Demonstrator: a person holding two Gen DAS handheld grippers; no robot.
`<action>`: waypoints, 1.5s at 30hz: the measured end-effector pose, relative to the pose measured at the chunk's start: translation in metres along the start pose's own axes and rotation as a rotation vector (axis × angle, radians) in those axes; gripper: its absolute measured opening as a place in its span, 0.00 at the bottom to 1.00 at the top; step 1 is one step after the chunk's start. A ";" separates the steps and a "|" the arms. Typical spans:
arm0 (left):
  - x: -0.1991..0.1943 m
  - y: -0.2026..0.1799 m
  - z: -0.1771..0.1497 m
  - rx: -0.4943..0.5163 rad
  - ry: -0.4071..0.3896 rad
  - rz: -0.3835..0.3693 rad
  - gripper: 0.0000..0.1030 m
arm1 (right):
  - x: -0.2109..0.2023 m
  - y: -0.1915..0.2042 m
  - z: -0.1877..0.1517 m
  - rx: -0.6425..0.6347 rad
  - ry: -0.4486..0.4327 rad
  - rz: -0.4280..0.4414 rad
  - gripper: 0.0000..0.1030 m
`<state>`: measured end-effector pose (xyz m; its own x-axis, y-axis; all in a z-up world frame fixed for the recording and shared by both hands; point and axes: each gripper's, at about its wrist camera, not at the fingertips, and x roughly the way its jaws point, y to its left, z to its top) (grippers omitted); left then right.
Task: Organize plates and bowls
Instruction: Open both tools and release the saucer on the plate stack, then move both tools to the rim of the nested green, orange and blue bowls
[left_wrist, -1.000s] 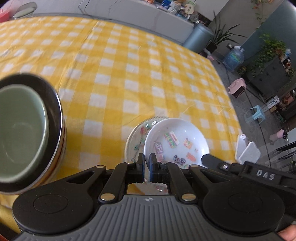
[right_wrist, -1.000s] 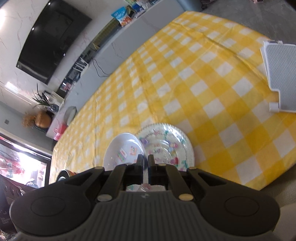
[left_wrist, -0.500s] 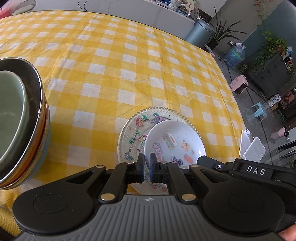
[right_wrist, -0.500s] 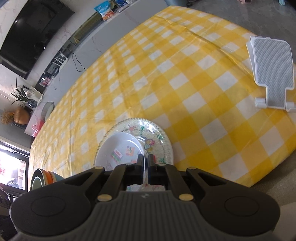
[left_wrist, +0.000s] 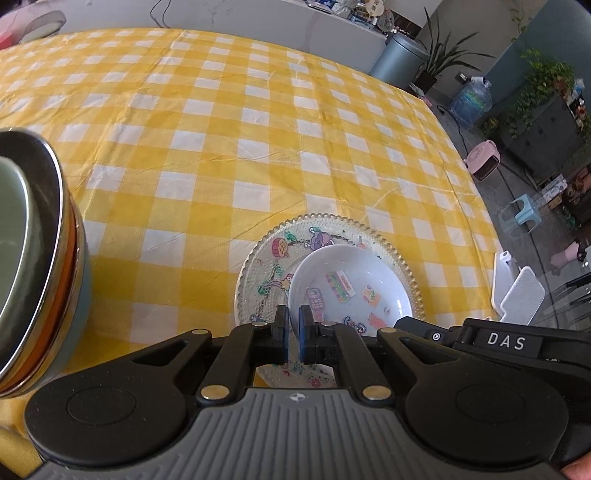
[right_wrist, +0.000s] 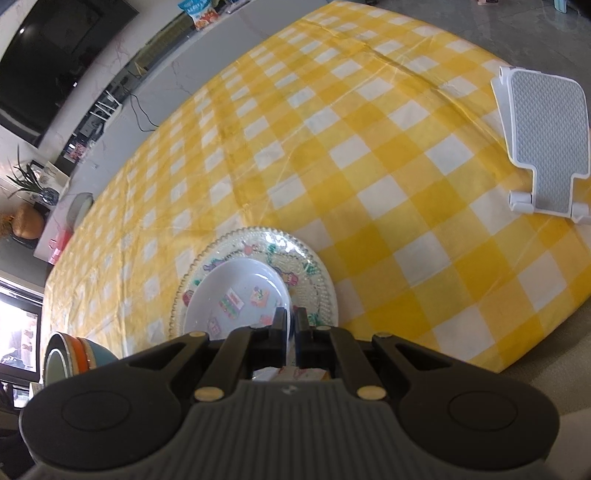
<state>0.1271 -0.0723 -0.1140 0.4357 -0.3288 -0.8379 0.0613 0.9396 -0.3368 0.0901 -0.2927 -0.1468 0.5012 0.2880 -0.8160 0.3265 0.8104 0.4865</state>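
Nearest in each wrist view is a ribbed grey housing with black, rounded linkage arms. The left gripper (left_wrist: 294, 334) has its jaws drawn nearly together on the near-left rim of the white bowl (left_wrist: 351, 291); the right gripper (right_wrist: 290, 326) has its jaws pinched just as narrowly on the bowl's near-right rim (right_wrist: 236, 295). The bowl is shallow, smooth and glossy, with small cartoon stickers scattered inside.

It sits on the near part of the glass plate (left_wrist: 266, 266), a clear round dish with a beaded rim and printed coloured figures, its far crescent showing beyond the bowl (right_wrist: 314, 273). Whether the bowl rests fully on the plate or is held slightly off it cannot be told. The plate lies near the close edge of the desk (left_wrist: 229, 122), which is covered by a yellow-and-white checked cloth with soft creases.

To the left stands a stack of bowls (left_wrist: 33, 258), nested with a pale green inside, a metallic rim, then orange and blue-grey bands; it is apart from the plate (right_wrist: 74, 356). To the right, by the desk's edge, lies a white folding stand (right_wrist: 543, 140) with a grey dotted pad. Beyond the plate the cloth runs flat to the far edge.
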 end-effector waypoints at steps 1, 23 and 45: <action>0.001 -0.001 0.000 0.006 0.003 0.008 0.05 | 0.001 0.001 0.000 -0.001 0.001 -0.007 0.01; -0.006 -0.005 0.003 0.031 -0.021 0.050 0.29 | -0.007 0.000 0.000 -0.001 -0.030 0.020 0.22; -0.136 0.012 0.031 0.220 -0.192 0.088 0.71 | -0.070 0.067 -0.018 -0.158 -0.210 -0.015 0.56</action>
<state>0.0968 -0.0131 0.0090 0.6085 -0.2406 -0.7562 0.1993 0.9687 -0.1479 0.0623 -0.2492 -0.0629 0.6582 0.1761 -0.7319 0.2146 0.8880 0.4067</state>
